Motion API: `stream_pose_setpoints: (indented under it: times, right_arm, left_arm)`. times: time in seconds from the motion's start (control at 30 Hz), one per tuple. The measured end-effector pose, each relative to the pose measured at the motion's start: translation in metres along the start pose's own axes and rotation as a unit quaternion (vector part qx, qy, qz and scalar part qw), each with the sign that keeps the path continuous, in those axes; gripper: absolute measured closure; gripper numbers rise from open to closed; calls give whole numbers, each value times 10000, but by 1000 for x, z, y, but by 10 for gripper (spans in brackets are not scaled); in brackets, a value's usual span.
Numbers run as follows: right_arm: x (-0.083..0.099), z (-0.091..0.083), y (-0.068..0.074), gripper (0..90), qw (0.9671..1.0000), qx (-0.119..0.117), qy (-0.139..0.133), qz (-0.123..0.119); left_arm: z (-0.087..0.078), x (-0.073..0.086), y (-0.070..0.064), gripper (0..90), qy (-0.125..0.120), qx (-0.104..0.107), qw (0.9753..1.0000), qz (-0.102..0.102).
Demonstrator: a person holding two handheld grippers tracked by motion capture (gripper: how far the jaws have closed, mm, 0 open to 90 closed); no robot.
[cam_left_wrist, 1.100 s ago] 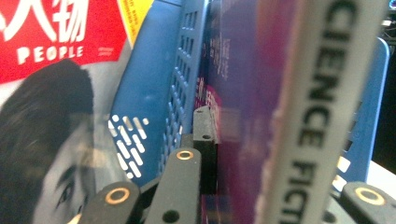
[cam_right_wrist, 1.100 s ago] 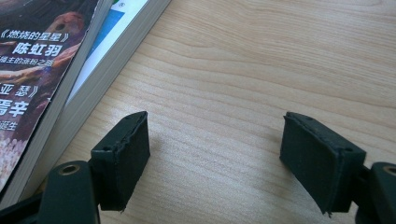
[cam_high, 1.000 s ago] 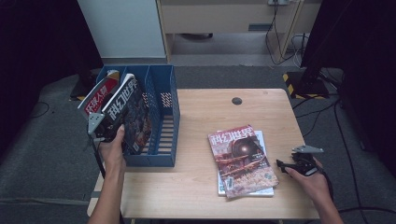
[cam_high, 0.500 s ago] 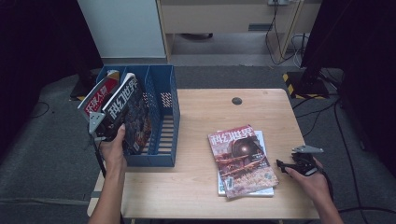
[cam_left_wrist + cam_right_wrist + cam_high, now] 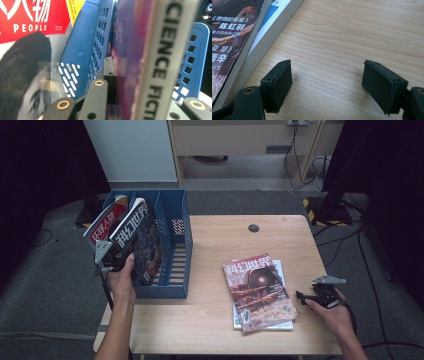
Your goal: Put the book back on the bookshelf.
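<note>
A blue file rack [image 5: 175,265] stands at the table's left end. My left gripper [image 5: 112,260] is shut on a dark science fiction magazine [image 5: 137,240], held tilted in the rack's middle slot. In the left gripper view its grey spine [image 5: 160,50] runs up between the jaws, beside a blue divider [image 5: 82,50]. A red magazine [image 5: 105,222] [image 5: 25,37] leans in the leftmost slot. My right gripper [image 5: 302,296] [image 5: 327,82] rests open on the wood, nothing between its pads. It lies just right of a red-brown magazine [image 5: 257,290] [image 5: 227,37] stacked on a white book [image 5: 278,266] [image 5: 269,37].
The wooden table [image 5: 215,240] has a small black round cap [image 5: 253,228] near its far edge. The rack's right slot [image 5: 175,232] holds nothing. Grey carpet, cables and a black stand [image 5: 340,195] lie beyond the table.
</note>
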State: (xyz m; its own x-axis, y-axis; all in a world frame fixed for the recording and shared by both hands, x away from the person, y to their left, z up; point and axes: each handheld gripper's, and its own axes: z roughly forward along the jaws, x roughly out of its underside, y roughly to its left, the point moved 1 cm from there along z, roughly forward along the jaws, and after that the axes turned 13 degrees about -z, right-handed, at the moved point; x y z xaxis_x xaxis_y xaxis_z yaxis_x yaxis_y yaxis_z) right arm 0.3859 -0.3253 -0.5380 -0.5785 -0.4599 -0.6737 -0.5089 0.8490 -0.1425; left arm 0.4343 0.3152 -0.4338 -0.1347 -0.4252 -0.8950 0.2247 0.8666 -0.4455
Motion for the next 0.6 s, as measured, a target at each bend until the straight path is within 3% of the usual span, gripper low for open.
stream_pose_setpoints:
  times: [0.3, 0.6]
  right_arm:
    - [0, 0, 0, 240, 10000, 4, -6, -2]
    - [0, 0, 0, 240, 10000, 7, -15, -5]
  left_arm:
    - [4, -7, -3, 821, -112, 57, 9999, -7]
    - [12, -8, -4, 818, -30, -71, 10000, 46]
